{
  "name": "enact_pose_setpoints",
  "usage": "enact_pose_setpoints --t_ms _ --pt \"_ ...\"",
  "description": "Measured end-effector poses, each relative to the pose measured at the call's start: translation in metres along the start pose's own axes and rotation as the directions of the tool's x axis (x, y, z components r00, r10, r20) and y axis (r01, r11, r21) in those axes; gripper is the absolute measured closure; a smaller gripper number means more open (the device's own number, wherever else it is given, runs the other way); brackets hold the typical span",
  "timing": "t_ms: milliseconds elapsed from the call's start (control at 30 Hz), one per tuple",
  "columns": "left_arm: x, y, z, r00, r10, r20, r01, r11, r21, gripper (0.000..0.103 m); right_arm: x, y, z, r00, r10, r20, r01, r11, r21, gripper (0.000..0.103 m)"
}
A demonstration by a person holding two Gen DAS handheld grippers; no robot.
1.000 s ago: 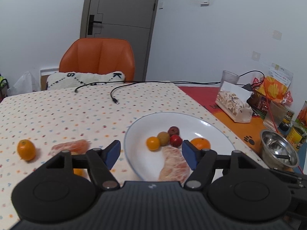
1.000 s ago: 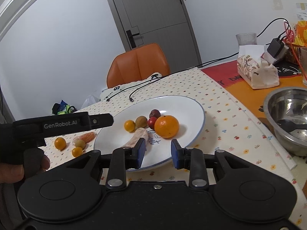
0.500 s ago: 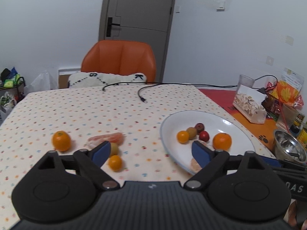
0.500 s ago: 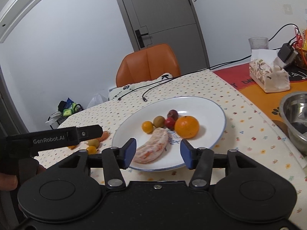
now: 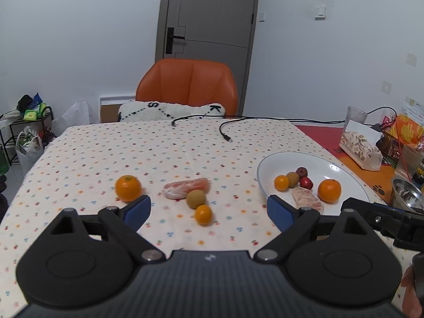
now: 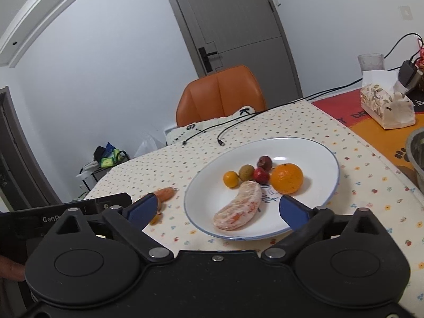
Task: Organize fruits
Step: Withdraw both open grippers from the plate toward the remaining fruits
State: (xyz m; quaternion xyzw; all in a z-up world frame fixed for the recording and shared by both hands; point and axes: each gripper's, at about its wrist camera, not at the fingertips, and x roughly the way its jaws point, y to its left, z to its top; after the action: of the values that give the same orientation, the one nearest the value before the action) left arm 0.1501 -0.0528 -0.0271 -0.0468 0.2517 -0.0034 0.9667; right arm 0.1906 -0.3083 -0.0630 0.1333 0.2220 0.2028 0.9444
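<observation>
From the left wrist we see our left gripper [image 5: 209, 208] spread wide with nothing in it. Four fruits lie on the cloth [image 5: 164, 156] just past it: an orange [image 5: 128, 188] off to the left by the left finger, a peeled wedge [image 5: 185, 188] lying sideways across our view, a brown fruit [image 5: 196, 198] touching it, and a small orange [image 5: 203, 214] nearest us, right between the fingers. We think this hand is the closer one for these. The plate [image 5: 288, 159] sits to the right and holds six fruits.

From the right wrist we see our right gripper [image 6: 216, 210], its jaws opening, with nothing pinched. It hangs over the near rim of the plate [image 6: 312, 145]. A peeled wedge [image 6: 239, 206] lies loose on the plate between the fingers, its long side running away from us and a bit to the right. Behind it sit a big orange [image 6: 287, 178], a small orange [image 6: 231, 179], a brown fruit [image 6: 246, 172] and two red fruits [image 6: 261, 175].
</observation>
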Motion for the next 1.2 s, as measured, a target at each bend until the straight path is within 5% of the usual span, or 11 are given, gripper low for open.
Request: enact_pose_setpoints --t_ms 700,967,1200 --pt "-0.016 0.066 -0.006 0.999 0.047 -0.015 -0.048 0.994 -0.103 0.01 0.028 0.051 -0.005 0.994 0.09 -0.063 -0.095 0.992 -0.082 0.002" --pt "-0.006 0.084 -0.004 0.998 0.06 -0.021 -0.063 0.989 -0.134 0.012 0.047 0.071 -0.006 0.988 0.106 -0.11 -0.118 0.987 -0.11 0.021" --pt "0.005 0.094 -0.001 0.998 0.066 -0.021 -0.069 0.987 -0.147 0.015 0.066 0.083 -0.009 0.981 0.11 -0.158 -0.131 0.983 -0.13 0.026"
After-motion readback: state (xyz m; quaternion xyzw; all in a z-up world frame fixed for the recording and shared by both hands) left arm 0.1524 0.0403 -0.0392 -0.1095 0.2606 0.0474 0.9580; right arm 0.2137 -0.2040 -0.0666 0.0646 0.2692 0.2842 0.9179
